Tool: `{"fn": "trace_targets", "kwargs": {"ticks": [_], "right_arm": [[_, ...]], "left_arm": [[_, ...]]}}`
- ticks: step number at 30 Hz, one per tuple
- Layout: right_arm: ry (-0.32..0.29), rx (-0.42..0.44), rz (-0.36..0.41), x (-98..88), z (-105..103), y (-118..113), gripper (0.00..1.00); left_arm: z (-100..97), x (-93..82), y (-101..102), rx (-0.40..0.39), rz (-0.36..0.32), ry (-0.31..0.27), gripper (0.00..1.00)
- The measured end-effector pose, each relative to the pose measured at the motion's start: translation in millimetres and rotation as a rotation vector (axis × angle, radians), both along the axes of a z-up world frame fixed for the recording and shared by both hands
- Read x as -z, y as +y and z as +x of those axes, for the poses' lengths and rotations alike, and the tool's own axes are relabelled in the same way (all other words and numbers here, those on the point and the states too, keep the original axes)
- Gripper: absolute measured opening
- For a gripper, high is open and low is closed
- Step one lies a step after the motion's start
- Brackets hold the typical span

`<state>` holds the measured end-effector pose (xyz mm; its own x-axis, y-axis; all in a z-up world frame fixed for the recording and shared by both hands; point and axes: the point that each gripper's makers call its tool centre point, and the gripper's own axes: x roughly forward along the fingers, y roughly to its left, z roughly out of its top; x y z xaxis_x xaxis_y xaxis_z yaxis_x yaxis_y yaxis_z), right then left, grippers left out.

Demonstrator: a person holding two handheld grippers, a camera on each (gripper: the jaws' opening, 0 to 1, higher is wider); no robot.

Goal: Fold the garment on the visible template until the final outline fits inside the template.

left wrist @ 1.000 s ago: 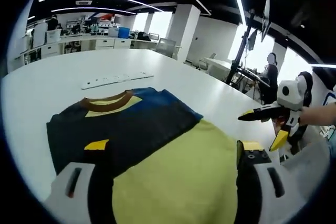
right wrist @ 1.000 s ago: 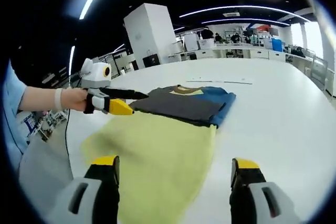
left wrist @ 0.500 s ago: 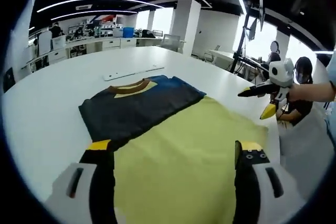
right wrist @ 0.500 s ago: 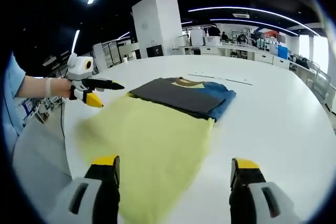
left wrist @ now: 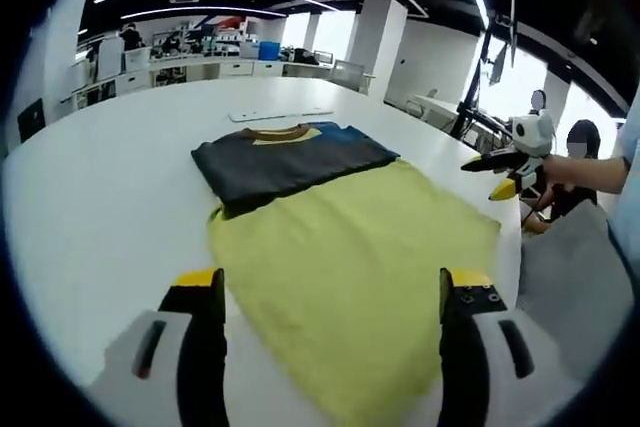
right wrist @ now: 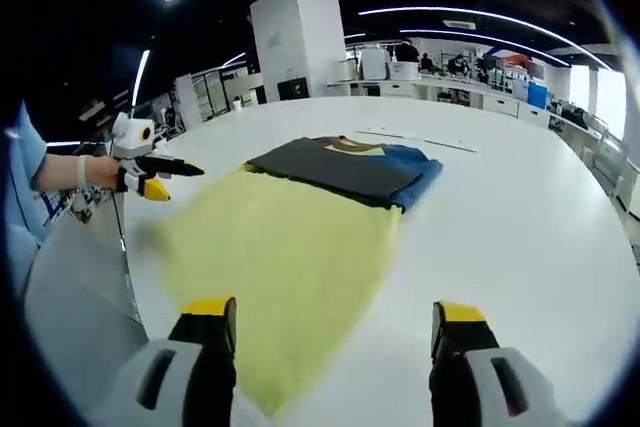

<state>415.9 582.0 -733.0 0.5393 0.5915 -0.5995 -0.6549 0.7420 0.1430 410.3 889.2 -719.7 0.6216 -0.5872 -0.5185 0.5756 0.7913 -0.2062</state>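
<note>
A folded dark grey and blue garment [left wrist: 290, 155] with a brown collar lies flat on the white table [left wrist: 90, 197], at the far end of a flat yellow sheet [left wrist: 350, 247]. The right gripper view shows the same garment [right wrist: 350, 165] and yellow sheet [right wrist: 280, 247]. My left gripper [left wrist: 332, 292] is open and empty, hovering over the near end of the sheet. My right gripper [right wrist: 332, 315] is also open and empty at the sheet's near corner. Each gripper shows in the other's view, hand-held beside the sheet: right gripper [left wrist: 505, 172], left gripper [right wrist: 150, 172].
A long white strip [left wrist: 280, 113] lies on the table beyond the garment. The table's near edge [right wrist: 90, 277] runs close to both grippers. Desks, pillars and a seated person [left wrist: 575, 147] stand in the room behind.
Both grippers have drawn back from the garment toward the near table edge, so garment and sheet look smaller. The garment itself lies as before.
</note>
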Motion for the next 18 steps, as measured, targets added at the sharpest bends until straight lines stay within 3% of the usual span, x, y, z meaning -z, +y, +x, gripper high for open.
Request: {"fn": "trace_targets", "kwargs": {"ticks": [4, 10, 18], "right_arm": [[0.042, -0.007, 0.001, 6.7, -16, -5, 0.68], [0.079, -0.042, -0.02, 14.6, -38, -9, 0.56], [0.13, -0.081, -0.016, 23.4, -59, -6, 0.36]], "left_arm": [[-22.3, 3.1, 10, 0.013, -0.007, 0.039, 0.76], [-53.7, 13.6, 23, 0.006, -0.019, 0.114, 0.57], [-76.8, 28.8, 40, -0.017, 0.007, 0.176, 0.44]]}}
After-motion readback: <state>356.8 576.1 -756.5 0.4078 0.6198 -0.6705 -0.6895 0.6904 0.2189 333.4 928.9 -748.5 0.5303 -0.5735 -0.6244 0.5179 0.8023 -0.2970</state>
